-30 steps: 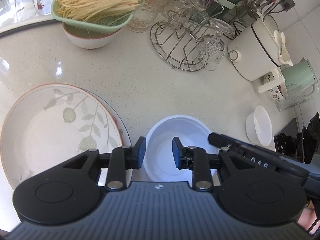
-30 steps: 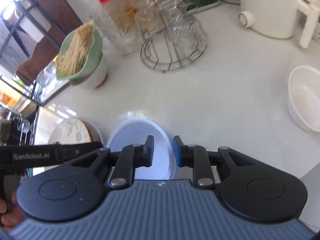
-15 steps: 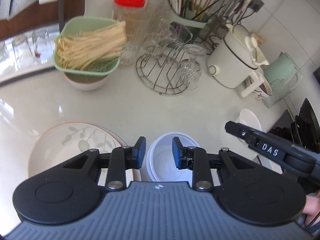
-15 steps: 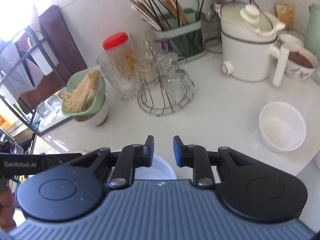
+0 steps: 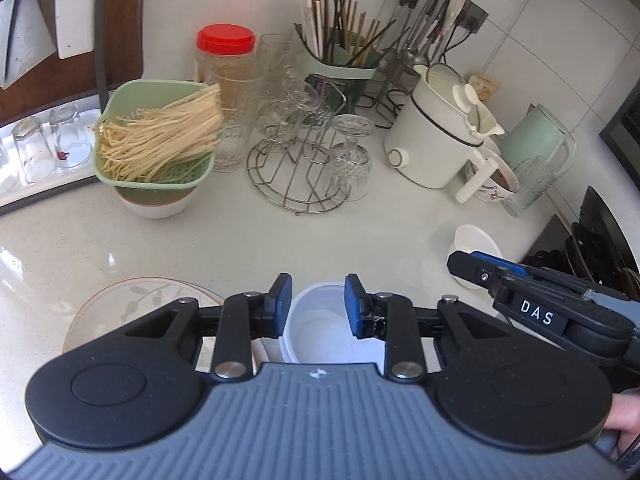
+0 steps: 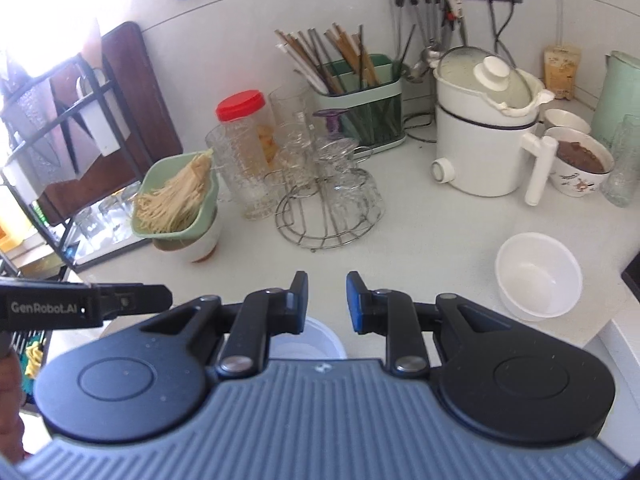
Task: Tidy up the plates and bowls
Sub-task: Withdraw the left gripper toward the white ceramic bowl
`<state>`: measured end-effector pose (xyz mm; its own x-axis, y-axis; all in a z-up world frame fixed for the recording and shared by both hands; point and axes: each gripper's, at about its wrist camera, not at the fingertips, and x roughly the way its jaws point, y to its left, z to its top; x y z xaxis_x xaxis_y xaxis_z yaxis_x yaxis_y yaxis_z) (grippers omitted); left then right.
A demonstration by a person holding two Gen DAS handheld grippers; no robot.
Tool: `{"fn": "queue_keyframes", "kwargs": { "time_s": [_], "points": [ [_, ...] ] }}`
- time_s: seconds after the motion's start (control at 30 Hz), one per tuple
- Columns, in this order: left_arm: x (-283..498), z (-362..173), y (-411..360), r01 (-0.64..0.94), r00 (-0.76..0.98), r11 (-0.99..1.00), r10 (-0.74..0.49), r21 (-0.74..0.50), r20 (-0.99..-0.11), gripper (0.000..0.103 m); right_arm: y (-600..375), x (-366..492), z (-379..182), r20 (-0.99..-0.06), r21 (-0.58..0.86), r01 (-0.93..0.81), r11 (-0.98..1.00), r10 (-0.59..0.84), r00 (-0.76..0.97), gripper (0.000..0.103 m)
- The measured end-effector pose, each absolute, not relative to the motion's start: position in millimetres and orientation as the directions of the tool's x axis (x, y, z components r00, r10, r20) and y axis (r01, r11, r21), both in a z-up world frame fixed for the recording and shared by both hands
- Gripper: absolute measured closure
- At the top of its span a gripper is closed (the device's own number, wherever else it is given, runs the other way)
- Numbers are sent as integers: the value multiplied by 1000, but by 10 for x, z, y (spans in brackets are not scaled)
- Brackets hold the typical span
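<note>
A white plastic bowl (image 5: 320, 330) stands on the pale counter (image 5: 280, 236), below and between the fingers of my left gripper (image 5: 317, 305). That gripper hangs above the bowl, narrowly open and holding nothing. To its left lies a leaf-patterned plate (image 5: 132, 300) on top of other plates. A smaller white bowl (image 6: 538, 276) sits at the right of the counter. My right gripper (image 6: 326, 300) also hovers open and empty, with the plastic bowl (image 6: 320, 338) partly hidden under it. Each gripper shows at the edge of the other's view.
At the back stand a green strainer of noodles (image 5: 156, 140) on a bowl, a red-lidded jar (image 5: 226, 64), a wire rack of glasses (image 5: 308, 164), a chopstick holder (image 6: 360, 100), a white pot (image 6: 484, 140) and a green kettle (image 5: 536, 140). A dark stove (image 5: 600, 248) borders the right.
Both grippers have risen and tipped up from close over the plastic bowl. The bowl and plate have slid low in the views, and the back of the counter has come into sight.
</note>
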<state>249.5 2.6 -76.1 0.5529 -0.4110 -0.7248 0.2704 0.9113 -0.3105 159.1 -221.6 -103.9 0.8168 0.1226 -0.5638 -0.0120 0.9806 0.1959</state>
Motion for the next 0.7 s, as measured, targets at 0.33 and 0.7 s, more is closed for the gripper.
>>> {"fn": "queue_keyframes", "kwargs": {
  "time_s": [0.33,0.7],
  "points": [
    [2528,-768,-116,277,558,913,-407,-300,-723,71,-2366,1561,-1123,-587,164,31,986,72,807,78],
    [2719,-719,-557,316,556,909,-409,-270,-724,71,-2743,1688,-1174,-604,165,83,983,34,796,78]
  ]
}}
